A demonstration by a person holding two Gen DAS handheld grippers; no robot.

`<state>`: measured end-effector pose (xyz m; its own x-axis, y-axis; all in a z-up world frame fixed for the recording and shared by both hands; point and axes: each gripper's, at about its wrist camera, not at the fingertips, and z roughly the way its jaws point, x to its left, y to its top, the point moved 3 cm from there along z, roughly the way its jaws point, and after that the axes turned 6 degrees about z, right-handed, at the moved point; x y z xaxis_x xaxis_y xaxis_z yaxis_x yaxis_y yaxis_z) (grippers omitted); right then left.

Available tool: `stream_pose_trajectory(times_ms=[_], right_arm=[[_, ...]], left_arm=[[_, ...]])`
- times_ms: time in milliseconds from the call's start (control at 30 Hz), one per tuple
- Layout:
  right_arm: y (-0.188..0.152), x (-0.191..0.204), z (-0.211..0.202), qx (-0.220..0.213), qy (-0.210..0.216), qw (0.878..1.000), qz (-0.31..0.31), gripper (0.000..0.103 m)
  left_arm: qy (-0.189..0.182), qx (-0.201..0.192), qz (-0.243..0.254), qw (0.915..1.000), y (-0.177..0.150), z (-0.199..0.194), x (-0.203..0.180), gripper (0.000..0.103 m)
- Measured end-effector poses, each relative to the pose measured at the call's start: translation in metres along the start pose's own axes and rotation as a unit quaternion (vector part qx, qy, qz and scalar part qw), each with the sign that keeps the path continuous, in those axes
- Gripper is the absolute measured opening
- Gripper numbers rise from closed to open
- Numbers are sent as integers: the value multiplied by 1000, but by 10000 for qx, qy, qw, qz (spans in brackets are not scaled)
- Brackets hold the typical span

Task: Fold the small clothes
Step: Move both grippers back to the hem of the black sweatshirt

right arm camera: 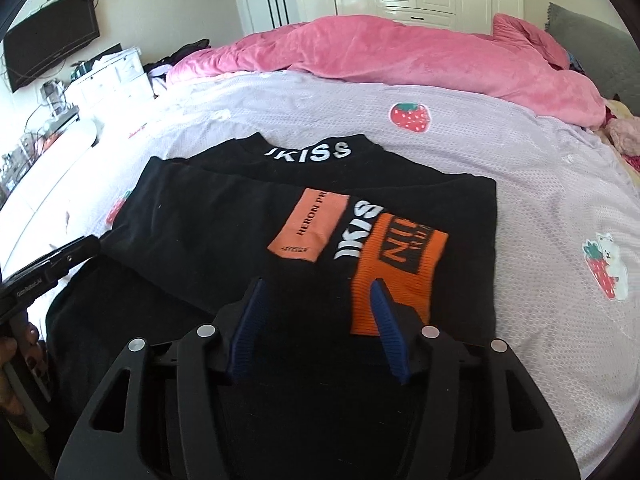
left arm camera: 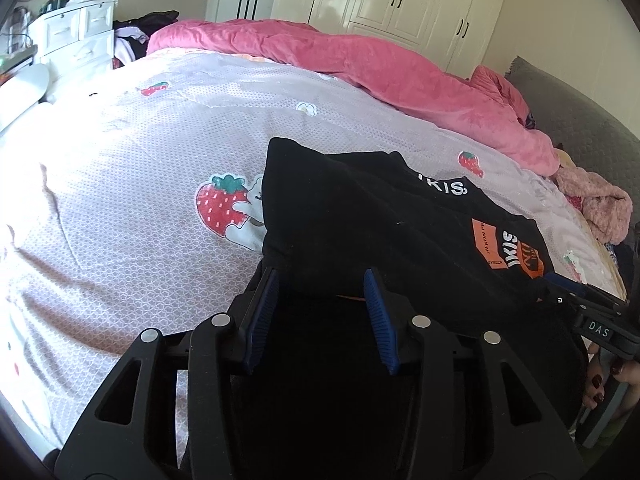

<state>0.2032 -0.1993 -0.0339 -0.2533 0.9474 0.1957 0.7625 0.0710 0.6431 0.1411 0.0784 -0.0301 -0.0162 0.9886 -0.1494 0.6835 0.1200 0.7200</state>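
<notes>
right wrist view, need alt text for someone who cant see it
A folded black garment with an orange cuff and white lettering lies on a strawberry-print bedsheet, with the open right gripper just above its near edge. A pink blanket is heaped behind it.

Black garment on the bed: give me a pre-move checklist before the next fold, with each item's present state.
1. Black garment lies on the bedsheet, partly folded: ok.
2. Left gripper jaws apart, pads not pressing on cloth: ok.
3. Right gripper jaws apart above the garment's near edge, nothing pinched: ok.
4. Orange cuff tucked inside the fold: not ok, it lies on top, exposed.
5. Near hem flat under the grippers: cannot tell, too dark.
6. Pink duvet apart from the garment: ok.
</notes>
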Motion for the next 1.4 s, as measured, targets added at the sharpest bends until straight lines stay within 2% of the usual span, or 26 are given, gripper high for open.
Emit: stream_pose_trajectory(times_ms=[100,167,300,367,467,767,1400], right_arm=[[1,-5,-5,-62,-30,10000,39,59],[2,-7,-10,-135,-28,9999,62,65],[4,-11,-21,-305,-39,9995,97,73],[6,-13,-28,-443,-35,9989,128,77],[8,-14,-37,-574,-35,9982,140,84],[10,-15,-54,-763,-26,9970,93,84],[4,-15,-83,-918,-32,9958,27,84]], left_arm=[[0,-43,10,10000,2,-6,-1,42],[12,-93,37,9999,4,-11,-3,55],[44,-200,79,9998,8,-20,-7,68],[69,-252,87,9996,9,-25,-9,80],[62,-365,41,9993,12,-34,-10,92],[224,-548,174,9981,16,-55,-17,93],[312,-737,430,9959,12,-91,-29,93]])
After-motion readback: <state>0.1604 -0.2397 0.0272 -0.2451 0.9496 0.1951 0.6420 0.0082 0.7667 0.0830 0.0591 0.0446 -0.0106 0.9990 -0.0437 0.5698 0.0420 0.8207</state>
